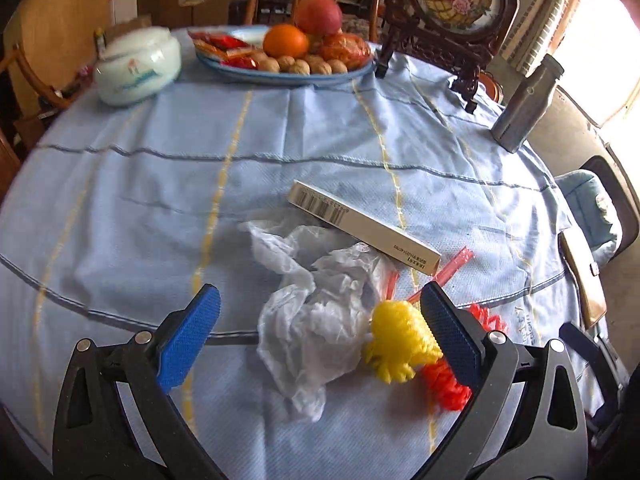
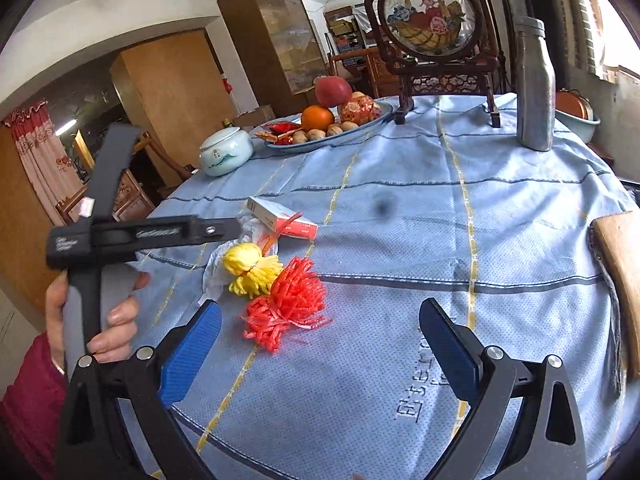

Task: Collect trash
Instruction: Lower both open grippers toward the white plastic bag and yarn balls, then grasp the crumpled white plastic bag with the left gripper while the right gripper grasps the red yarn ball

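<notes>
A: Why is the left hand-held gripper point(image 1: 320, 320) spread over the bag point(image 1: 316, 320)?
B: To straddle it. The trash lies bunched on the worktop point(image 1: 120, 184); the right hand-held gripper point(image 2: 320, 332) is spread too, empty.

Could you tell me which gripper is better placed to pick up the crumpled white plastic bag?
Left: its open gripper already frames the white plastic bag; the right gripper sits beyond the red mesh.
</notes>
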Demonstrator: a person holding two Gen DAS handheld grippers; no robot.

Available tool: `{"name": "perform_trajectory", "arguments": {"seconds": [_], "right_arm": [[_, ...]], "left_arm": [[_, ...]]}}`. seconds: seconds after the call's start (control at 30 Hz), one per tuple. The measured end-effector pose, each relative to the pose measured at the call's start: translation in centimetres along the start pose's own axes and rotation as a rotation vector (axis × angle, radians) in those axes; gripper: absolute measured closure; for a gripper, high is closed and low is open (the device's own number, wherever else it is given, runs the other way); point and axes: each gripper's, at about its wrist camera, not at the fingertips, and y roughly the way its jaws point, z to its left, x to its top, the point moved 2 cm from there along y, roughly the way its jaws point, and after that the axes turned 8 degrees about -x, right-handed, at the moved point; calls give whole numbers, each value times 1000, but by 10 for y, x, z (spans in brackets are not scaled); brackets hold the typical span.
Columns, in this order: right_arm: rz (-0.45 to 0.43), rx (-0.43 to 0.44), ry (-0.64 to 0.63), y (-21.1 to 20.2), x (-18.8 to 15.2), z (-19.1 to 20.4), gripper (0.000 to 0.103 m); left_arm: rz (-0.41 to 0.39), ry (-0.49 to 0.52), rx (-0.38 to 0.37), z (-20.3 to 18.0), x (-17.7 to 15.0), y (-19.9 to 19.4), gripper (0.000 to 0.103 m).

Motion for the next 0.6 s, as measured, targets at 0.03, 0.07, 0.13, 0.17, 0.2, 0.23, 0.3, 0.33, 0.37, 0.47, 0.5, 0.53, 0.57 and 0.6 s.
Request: {"name": "perform_trajectory", "arguments": {"seconds": [0.03, 0.07, 0.13, 0.17, 0.2, 0.23, 0.3, 0.33, 0.37, 0.47, 0.5, 0.53, 0.57, 0.6], "right_arm": [[13, 3, 1, 2, 0, 0, 5], [26, 8, 2, 3, -1, 1, 5], [41, 17, -3, 6, -1, 3, 5], [42, 15, -9, 6, -2, 4, 5], [41, 11, -17, 7, -2, 6, 5], [42, 11, -24, 7, -3, 7, 5], [44, 9, -31, 8, -3, 9, 5], [44, 7, -32, 8, -4, 9, 5], [45, 4, -31, 8, -3, 9, 5], [51, 4, -21, 10, -3, 6, 5], [53, 5, -16, 11, -3, 4, 5], [53, 8, -11, 11, -2, 3, 5], [52, 10, -8, 11, -2, 3, 5], [49, 11, -6, 10, -2, 2, 5]], "left_arm": [[11, -12, -16, 2, 0, 3, 6], [29, -30, -46, 4, 1, 11, 6], [47, -48, -78, 6, 1, 20, 6], [60, -53, -87, 8, -1, 25, 6], [51, -39, -83, 7, -1, 26, 6], [47, -23, -70, 5, -1, 25, 7], [36, -21, -57, 5, -2, 25, 12], [29, -21, -51, 5, -2, 23, 22], [24, -16, -57, 5, -2, 21, 30], [15, -32, -100, 7, -2, 14, 52], [6, -31, -97, 8, -2, 11, 57], [-3, -29, -96, 9, -2, 6, 58], [-14, -32, -102, 12, -4, -1, 58], [-27, -41, -107, 15, -6, -8, 58]]}}
